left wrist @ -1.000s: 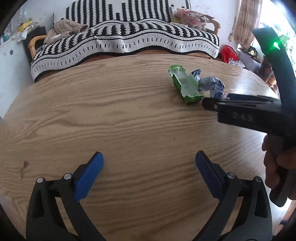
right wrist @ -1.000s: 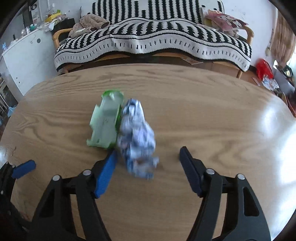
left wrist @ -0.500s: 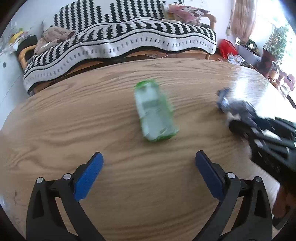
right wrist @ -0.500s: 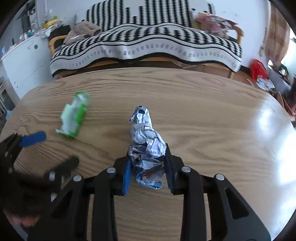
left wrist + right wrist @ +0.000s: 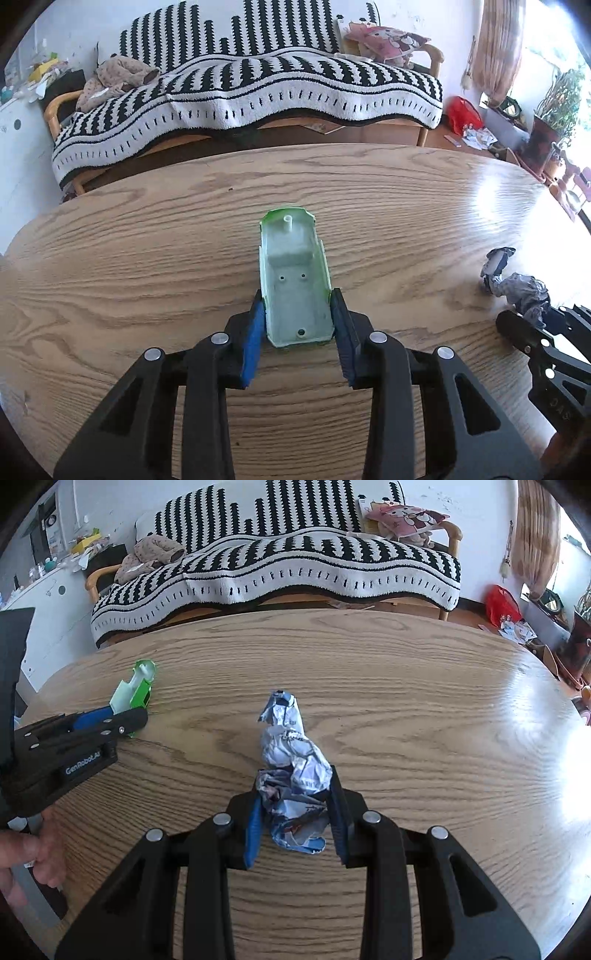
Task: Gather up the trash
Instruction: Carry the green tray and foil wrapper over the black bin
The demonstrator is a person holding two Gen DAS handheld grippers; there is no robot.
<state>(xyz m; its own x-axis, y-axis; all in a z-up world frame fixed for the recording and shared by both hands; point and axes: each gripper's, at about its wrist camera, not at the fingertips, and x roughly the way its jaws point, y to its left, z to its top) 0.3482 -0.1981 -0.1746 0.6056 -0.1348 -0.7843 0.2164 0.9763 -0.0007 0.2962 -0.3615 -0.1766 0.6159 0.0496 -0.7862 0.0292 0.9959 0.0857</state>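
On wooden table (image 5: 147,258), tongs (image 5: 297,321) gripping green shell (image 5: 293,280)

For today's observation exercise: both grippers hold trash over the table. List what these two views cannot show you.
- Underside of the green plastic shell: left wrist view, faces down, away.
- Print on the crumpled wrapper: right wrist view, too creased.
- Any trash bin: in neither view.
- Near edge of the table: hidden by the grippers.

"GenRobot.AI" on left gripper (image 5: 127,716) body; nothing else legible.
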